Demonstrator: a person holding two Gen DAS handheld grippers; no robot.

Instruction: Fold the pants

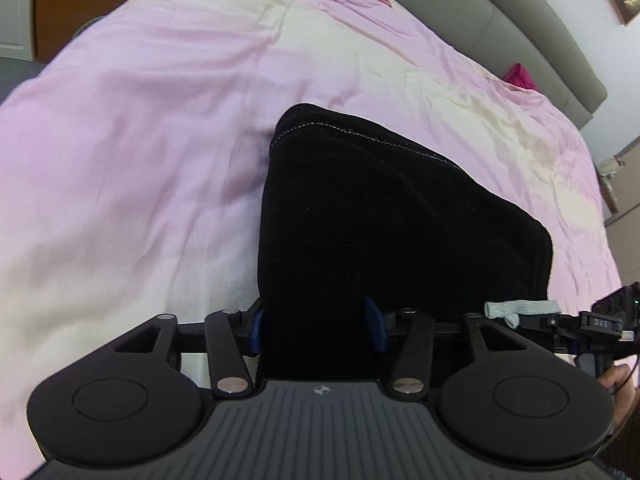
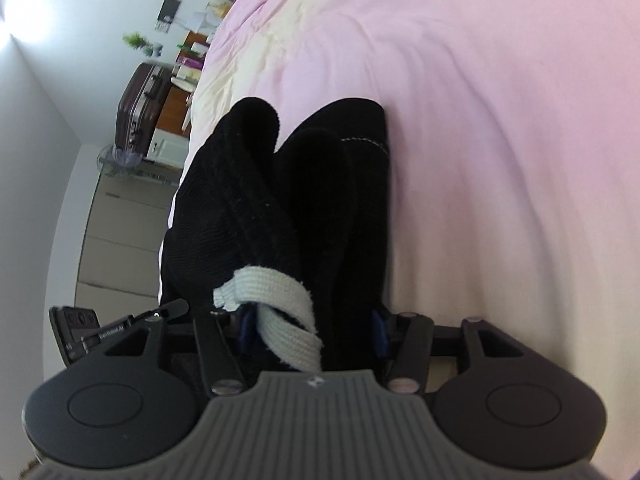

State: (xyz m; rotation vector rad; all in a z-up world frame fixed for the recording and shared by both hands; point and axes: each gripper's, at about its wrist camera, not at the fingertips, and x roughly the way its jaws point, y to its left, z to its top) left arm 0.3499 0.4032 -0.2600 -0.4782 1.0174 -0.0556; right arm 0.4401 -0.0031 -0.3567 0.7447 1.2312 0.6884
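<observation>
Left gripper [image 1: 318, 326]: jaws are standing apart with black cloth lying between the blue pads [image 1: 374, 322]; whether the pads are pressing on it I cannot tell.
Right gripper [image 2: 310, 328]: jaws are likewise apart around a thick bunch of cloth and the pale drawstring [image 2: 280, 304]; I cannot tell if it is clamped or let go.
Pants [image 1: 384, 216]: they are lying in a folded bundle on the pink bedspread [image 1: 132, 128], near the bed's near edge, the stitched hem facing the headboard [image 1: 520, 28].
Doing it well: judging by the layers, both sides should be lowering together, keeping the edges lined up and the drawstring tucked in before letting go.
Count: two grippers, one pair of pants, one drawstring, one bedspread, one suitcase [image 2: 140, 100] beyond the bed.
</observation>
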